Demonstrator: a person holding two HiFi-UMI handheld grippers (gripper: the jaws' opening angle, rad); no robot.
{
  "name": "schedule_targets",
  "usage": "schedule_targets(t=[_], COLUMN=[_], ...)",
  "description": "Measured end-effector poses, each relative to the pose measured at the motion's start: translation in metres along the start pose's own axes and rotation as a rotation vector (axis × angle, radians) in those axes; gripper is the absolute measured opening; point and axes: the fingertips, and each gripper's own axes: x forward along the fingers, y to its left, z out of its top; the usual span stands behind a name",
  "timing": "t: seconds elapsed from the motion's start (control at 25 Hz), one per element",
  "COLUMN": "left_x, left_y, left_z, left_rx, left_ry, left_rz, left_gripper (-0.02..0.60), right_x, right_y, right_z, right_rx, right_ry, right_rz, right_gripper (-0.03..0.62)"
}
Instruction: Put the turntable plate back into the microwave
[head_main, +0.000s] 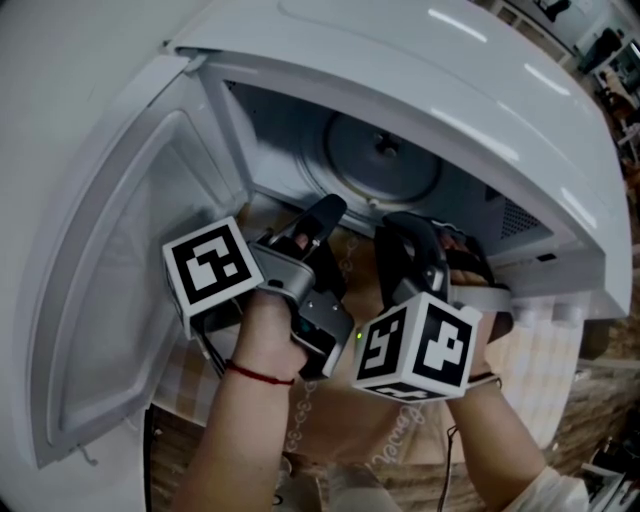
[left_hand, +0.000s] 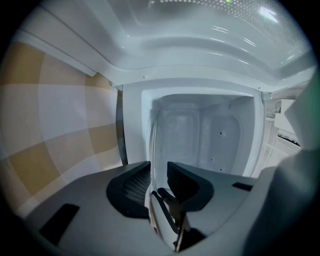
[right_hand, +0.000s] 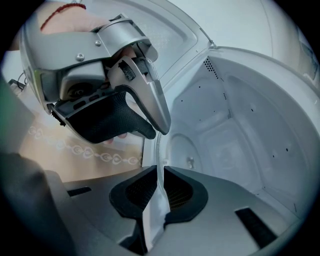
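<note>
The turntable plate (right_hand: 158, 150) is clear glass and stands on edge at the mouth of the open microwave (head_main: 420, 60). My left gripper (left_hand: 159, 178) is shut on the plate's rim (left_hand: 151, 145), which runs up between its pads. My right gripper (right_hand: 159, 183) is shut on the rim too, just beside the left gripper (right_hand: 125, 120). In the head view both grippers, left (head_main: 320, 215) and right (head_main: 410, 235), sit side by side at the cavity's front, and the glass itself is hard to make out there. A round recess with a hub (head_main: 385, 155) shows inside the cavity.
The microwave door (head_main: 110, 300) hangs open at the left, close to my left hand. The cavity walls (right_hand: 250, 130) are white. A tan patterned cloth (head_main: 380, 440) covers the table below the grippers. White ridged items (head_main: 545, 345) lie at the right.
</note>
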Motion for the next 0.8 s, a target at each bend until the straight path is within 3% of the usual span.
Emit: schedule_targets(t=[0.8], left_x=[0.001], left_y=[-0.004], left_z=[-0.012], left_rx=[-0.021], left_ry=[0.048], left_rz=[-0.106], left_gripper=[0.094], right_x=[-0.002], right_y=[0.002], right_z=[0.002], right_rx=[-0.080], right_ry=[-0.031], right_rz=[-0.087], right_gripper=[0.060])
